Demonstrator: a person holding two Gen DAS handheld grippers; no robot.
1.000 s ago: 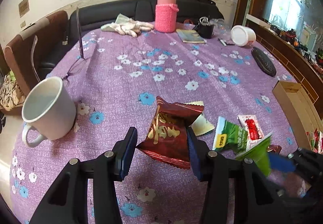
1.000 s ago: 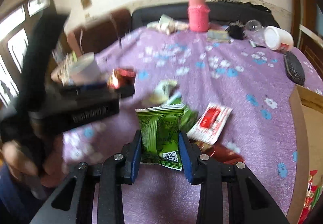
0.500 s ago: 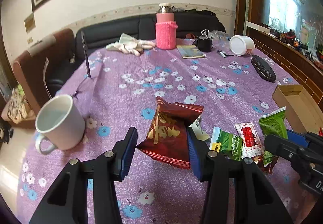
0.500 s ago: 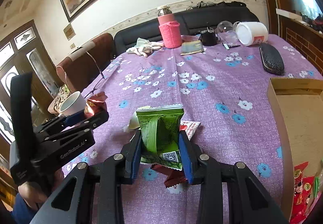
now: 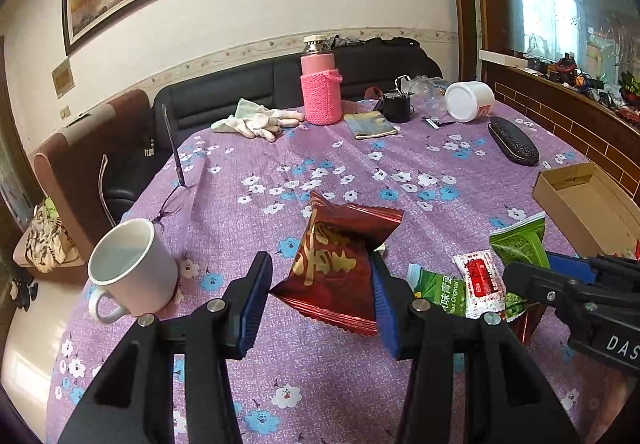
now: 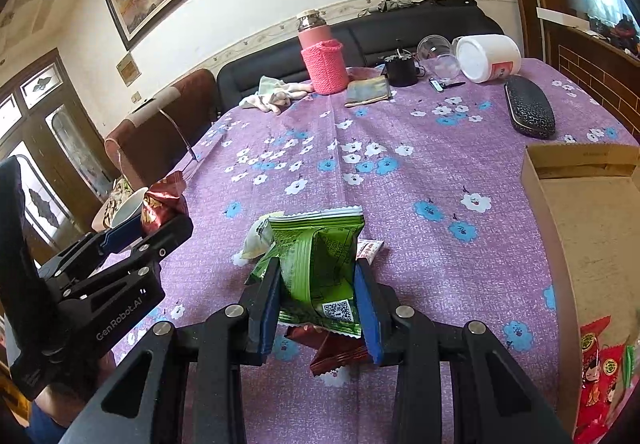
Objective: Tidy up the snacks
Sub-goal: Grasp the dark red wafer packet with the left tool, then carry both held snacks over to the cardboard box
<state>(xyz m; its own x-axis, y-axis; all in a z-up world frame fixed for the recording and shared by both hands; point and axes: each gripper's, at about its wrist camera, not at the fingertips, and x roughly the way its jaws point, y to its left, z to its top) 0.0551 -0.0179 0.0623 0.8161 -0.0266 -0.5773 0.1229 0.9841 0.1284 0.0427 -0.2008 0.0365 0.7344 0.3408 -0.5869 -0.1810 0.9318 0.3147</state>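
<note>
My left gripper (image 5: 320, 290) is shut on a dark red snack packet (image 5: 340, 268) with gold lettering, held above the purple flowered tablecloth (image 5: 280, 147). My right gripper (image 6: 318, 298) is shut on a green snack packet (image 6: 316, 264), also lifted. In the left wrist view the right gripper (image 5: 532, 270) shows at the right with its green packet (image 5: 520, 244). Loose on the cloth lie a green packet (image 5: 438, 290), a small white-and-red sachet (image 5: 478, 278) and a dark red packet (image 6: 338, 350). An open cardboard box (image 6: 532, 179) stands at the right with red packets (image 6: 598, 376) inside.
A white mug (image 5: 132, 272) stands at the left near eyeglasses (image 5: 172, 199). Farther back are a pink flask (image 5: 320, 83), white gloves (image 5: 260, 121), a booklet (image 5: 370, 125), a black cup (image 5: 396, 105), a white tub (image 5: 470, 101) on its side and a black case (image 5: 514, 141).
Both grippers have lifted and tilted up with their packets still gripped, so more of the wall and the box shows. The right gripper's green packet now sits further right in the left wrist view.
</note>
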